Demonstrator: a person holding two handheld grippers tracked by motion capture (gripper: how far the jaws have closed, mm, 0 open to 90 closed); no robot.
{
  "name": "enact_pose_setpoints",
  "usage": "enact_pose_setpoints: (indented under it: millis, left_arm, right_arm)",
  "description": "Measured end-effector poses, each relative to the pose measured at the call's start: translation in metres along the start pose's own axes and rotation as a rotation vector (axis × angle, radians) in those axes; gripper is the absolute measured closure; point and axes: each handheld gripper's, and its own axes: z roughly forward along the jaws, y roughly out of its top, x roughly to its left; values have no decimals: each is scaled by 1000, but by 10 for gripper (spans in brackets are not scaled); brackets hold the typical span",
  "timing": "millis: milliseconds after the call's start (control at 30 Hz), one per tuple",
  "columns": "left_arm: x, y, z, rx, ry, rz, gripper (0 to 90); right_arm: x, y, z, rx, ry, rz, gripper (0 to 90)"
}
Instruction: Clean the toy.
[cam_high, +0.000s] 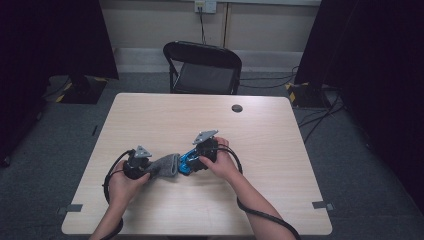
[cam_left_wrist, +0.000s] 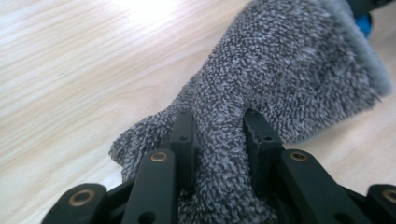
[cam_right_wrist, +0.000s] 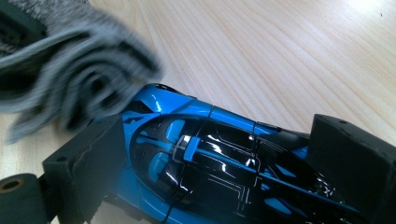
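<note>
A grey fluffy cloth (cam_high: 165, 165) lies bunched on the wooden table (cam_high: 165, 120) between my two grippers. My left gripper (cam_high: 148, 170) is shut on one end of the cloth (cam_left_wrist: 280, 79), its black pads (cam_left_wrist: 183, 135) pinching the fabric. A blue and black toy car (cam_high: 188, 161) sits at the cloth's other end. My right gripper (cam_high: 196, 162) is shut on the toy car (cam_right_wrist: 205, 158), a pad (cam_right_wrist: 88, 163) on each side of its glossy body. The cloth (cam_right_wrist: 70, 65) touches the car's nose and looks blurred in the right gripper view.
A black folding chair (cam_high: 205, 67) stands behind the table's far edge. A small dark round disc (cam_high: 237, 108) sits near the far edge. Cables and dark curtains line the floor on both sides.
</note>
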Motion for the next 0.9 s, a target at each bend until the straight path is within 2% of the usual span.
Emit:
enact_pose_setpoints:
  millis: [67,133,200,300,333,467,567,633,667,700,800,900]
  left_arm:
    - [3,0,-1,-3,9,-10,688]
    - [11,1,-1,-18,24,-47,688]
    - [14,3,-1,-27,28,-61,689]
    - [20,10,-1,-46,36,-84,688]
    - [24,19,3,-59,44,-97,688]
    - [25,31,13,-74,43,-109,680]
    - [22,34,19,-61,40,-105,656]
    - [20,34,25,-49,23,-103,647]
    - [19,32,27,-49,14,-104,636]
    - [19,31,27,-54,1,-102,556]
    - [20,30,20,-66,-2,-98,444]
    - [24,29,11,-85,7,-100,400]
  right_arm:
    - [0,0,0,-3,-2,5,44]
    - [0,-1,0,-7,0,-1,44]
    - [0,-1,0,-7,0,-1,44]
    - [0,-1,0,-10,1,-3,44]
    - [0,-1,0,-9,1,-3,44]
    - [0,-2,0,-20,1,-1,44]
    - [0,-2,0,-20,1,-1,44]
    - [-1,-2,0,-17,4,-5,44]
    - [-1,-2,0,-20,5,-4,44]
    - [-1,-3,0,-24,6,-7,44]
    - [-1,-3,0,-23,6,-6,44]
    - [-1,-3,0,-24,6,-8,44]
